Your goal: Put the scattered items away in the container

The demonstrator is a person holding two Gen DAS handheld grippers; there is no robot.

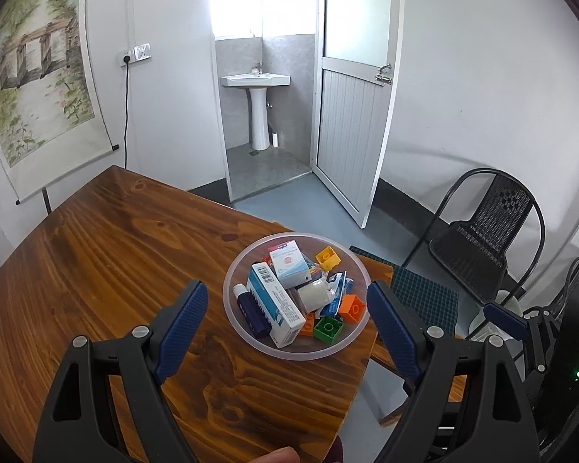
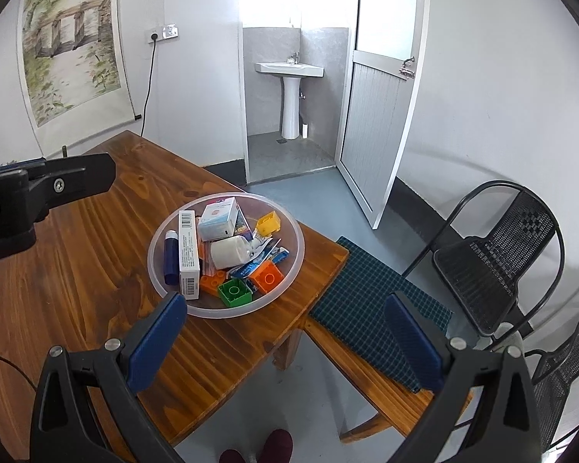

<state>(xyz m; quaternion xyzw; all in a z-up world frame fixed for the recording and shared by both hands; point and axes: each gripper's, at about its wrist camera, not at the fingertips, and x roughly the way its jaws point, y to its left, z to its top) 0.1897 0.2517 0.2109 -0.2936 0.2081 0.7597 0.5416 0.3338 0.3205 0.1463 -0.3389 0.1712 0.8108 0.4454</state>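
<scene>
A clear round plastic bowl (image 1: pixel 247 337) (image 2: pixel 289 270) sits near the right corner of the wooden table (image 1: pixel 115 254) (image 2: pixel 77 270). Inside lie two white medicine boxes (image 1: pixel 276 306) (image 2: pixel 189 254), a dark blue tube (image 1: pixel 249 312) (image 2: pixel 170 256), a white roll (image 1: pixel 310 295) (image 2: pixel 227 252), a blue sachet, and green (image 1: pixel 328 328) (image 2: pixel 234 293), orange (image 1: pixel 352 307) (image 2: pixel 267 277) and yellow (image 1: pixel 327 257) (image 2: pixel 268 223) bricks. My left gripper (image 1: pixel 289 305) hangs open above the bowl's near side, holding nothing. My right gripper (image 2: pixel 285 318) is open and empty, above the table's right edge.
A wooden bench with a dark checked cushion (image 1: pixel 424 293) (image 2: pixel 366 316) stands right of the table. Black metal chairs (image 1: pixel 482 247) (image 2: pixel 494 262) are further right. An open door (image 2: pixel 378 115) leads to a washroom with a sink. A painted scroll (image 1: pixel 38 77) hangs on the left wall.
</scene>
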